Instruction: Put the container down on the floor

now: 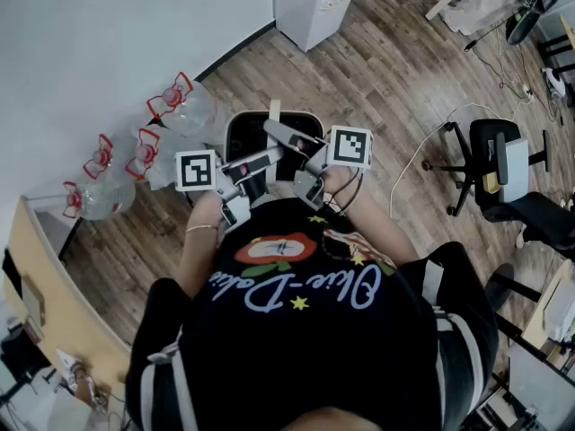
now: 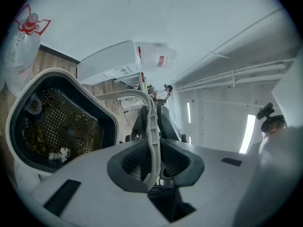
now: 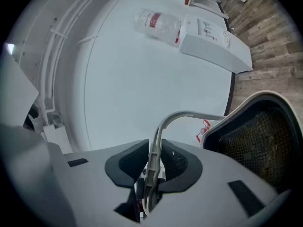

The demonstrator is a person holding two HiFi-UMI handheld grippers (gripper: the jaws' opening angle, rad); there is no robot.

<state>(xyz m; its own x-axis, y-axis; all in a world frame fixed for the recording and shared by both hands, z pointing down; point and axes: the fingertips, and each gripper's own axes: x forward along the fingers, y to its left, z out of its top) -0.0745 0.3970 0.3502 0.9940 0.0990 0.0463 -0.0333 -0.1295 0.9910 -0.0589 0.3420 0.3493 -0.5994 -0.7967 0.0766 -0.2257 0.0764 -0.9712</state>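
My left gripper (image 2: 152,161) is clamped tight on the thin white arched handle (image 2: 150,119). My right gripper (image 3: 154,163) is clamped on the same handle from the other side, and both point level. The white plastic container with dark mesh basket inside (image 2: 71,75) hangs off that handle just in front of my chest, over the wooden plank floor (image 1: 395,70). There are scraps (image 2: 57,153) in the mesh. Past it, clear plastic water jugs with red handles (image 1: 184,106) sit along the white wall (image 1: 108,34). A black office chair (image 1: 490,164) stands far right.
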